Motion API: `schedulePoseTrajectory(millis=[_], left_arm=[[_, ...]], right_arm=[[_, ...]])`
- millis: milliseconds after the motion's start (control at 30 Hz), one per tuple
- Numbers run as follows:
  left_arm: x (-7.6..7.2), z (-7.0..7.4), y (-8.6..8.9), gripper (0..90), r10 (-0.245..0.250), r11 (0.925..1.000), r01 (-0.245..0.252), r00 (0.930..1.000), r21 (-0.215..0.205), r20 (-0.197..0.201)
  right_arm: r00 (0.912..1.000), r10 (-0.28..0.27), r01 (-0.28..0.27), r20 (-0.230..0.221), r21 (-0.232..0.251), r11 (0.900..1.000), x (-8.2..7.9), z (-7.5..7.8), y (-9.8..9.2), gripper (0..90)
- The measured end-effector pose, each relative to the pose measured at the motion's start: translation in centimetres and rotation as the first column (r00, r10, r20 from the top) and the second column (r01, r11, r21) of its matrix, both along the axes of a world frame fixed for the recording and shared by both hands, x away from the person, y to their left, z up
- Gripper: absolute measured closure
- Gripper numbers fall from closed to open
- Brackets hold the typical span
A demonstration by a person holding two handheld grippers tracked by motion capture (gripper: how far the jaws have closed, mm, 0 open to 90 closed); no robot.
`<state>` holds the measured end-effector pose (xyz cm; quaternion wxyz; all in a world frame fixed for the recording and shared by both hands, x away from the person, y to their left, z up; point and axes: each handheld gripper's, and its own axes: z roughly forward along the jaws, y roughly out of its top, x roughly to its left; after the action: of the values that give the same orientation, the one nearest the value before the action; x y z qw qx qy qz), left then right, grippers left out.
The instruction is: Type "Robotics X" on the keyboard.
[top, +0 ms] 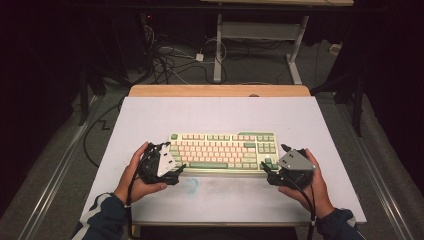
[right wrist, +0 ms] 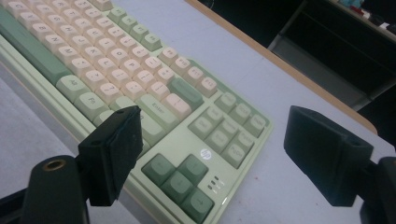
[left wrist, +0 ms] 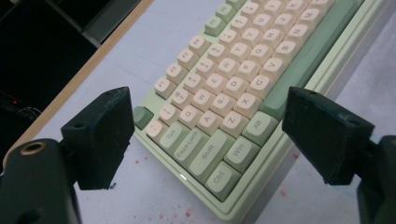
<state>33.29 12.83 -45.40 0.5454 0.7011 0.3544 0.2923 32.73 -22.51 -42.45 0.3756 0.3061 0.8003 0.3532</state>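
Left gripper at keyboard's 9 o'clock end, right gripper at 3 o'clock; both jaws wide open, empty, angled inward.

The keyboard looks like smooth plastic, its cream and green keycaps matt with a faint sheen. Both grippers' jaws appear matt black, slightly grainy plastic. The table top is a dull, pale, speckled sheet, edged at the far side by bare wood.
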Motion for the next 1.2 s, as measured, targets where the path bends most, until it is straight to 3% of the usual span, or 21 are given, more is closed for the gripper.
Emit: schedulePoseTrajectory(millis=[767, 967, 1200], left_arm=[[-0.5, -1.8, 3.6, 15.7, 0.055, 0.9985, -0.055, 0.9972, 0.004, -0.051], [-0.5, -2.5, 4.8, 15.6, 0.083, 0.9965, -0.084, 0.9927, 0.001, -0.087], [-0.5, -3.3, 5.7, 15.6, 0.120, 0.9927, -0.120, 0.9878, 0.006, -0.099]], right_arm=[[0.9967, -0.080, 0.080, -0.014, 0.010, 0.997, -0.9, -0.9, -3.9, 20.2], [0.9934, -0.112, 0.112, -0.028, 0.008, 0.994, -1.0, -1.4, -5.0, 20.2], [0.9866, -0.156, 0.157, -0.047, 0.011, 0.988, -1.2, -2.1, -6.8, 20.2]])
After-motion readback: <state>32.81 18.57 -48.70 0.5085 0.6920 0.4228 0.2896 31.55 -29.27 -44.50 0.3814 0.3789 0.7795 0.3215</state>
